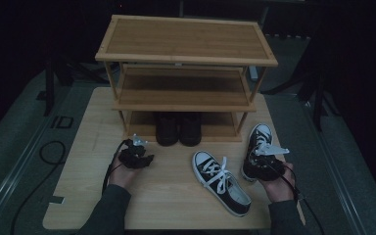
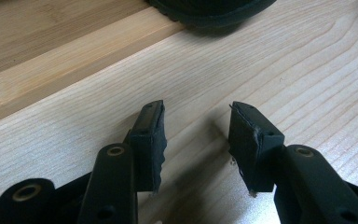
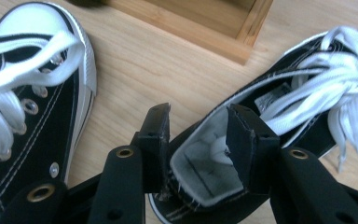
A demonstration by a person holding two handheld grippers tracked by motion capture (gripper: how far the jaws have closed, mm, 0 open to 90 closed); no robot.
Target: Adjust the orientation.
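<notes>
We see the high view dim and murky, its surroundings nearly black; both gripper views are bright, evenly lit, with soft shadows and slight blur.

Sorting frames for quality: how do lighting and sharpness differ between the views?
High view: dim and murky, dark surroundings, the boots under the rack nearly lost in shadow. Both gripper views: bright, wood grain crisp; sneaker laces slightly soft.

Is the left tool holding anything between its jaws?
No: in the left gripper view the left tool stands open over the bare light wooden tabletop, with nothing between its jaws.
</notes>
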